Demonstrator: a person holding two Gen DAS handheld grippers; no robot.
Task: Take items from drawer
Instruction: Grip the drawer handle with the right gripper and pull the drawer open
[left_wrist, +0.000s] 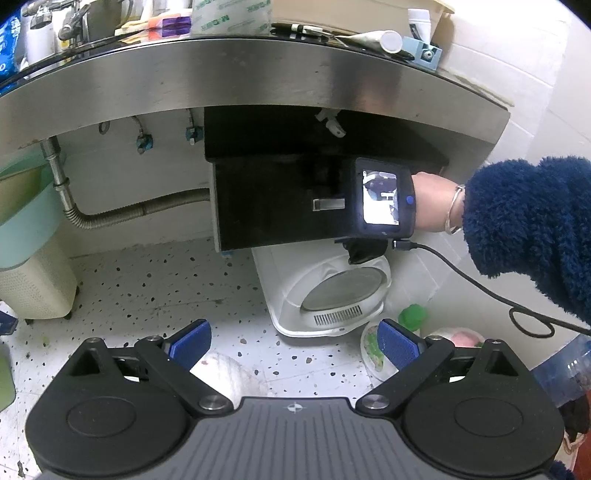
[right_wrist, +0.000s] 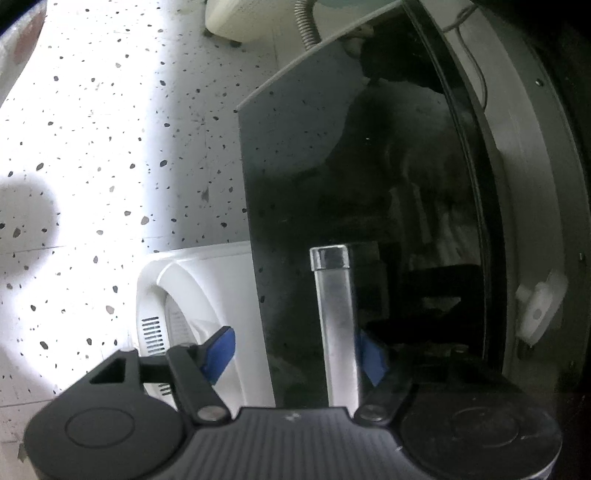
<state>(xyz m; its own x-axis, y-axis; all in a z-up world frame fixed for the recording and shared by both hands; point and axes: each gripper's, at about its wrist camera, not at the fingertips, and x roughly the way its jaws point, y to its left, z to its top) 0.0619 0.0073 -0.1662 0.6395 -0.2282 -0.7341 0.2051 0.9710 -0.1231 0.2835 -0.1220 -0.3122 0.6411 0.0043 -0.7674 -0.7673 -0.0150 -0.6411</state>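
Reaching right gripper (right_wrist: 295, 354), jaws apart, around the drawer (right_wrist: 314, 192) handle (right_wrist: 334, 325), seemingly not yet clamping; drawer shut, items untaken; left gripper (left_wrist: 295, 343) idling wide.

The drawer (left_wrist: 280, 199) is a glossy black box tucked under the steel counter, front shut as far as I can see. Its silver bar handle (right_wrist: 336, 325) sits right between the right gripper's jaws, closer to the right one, and runs lengthwise away from them.
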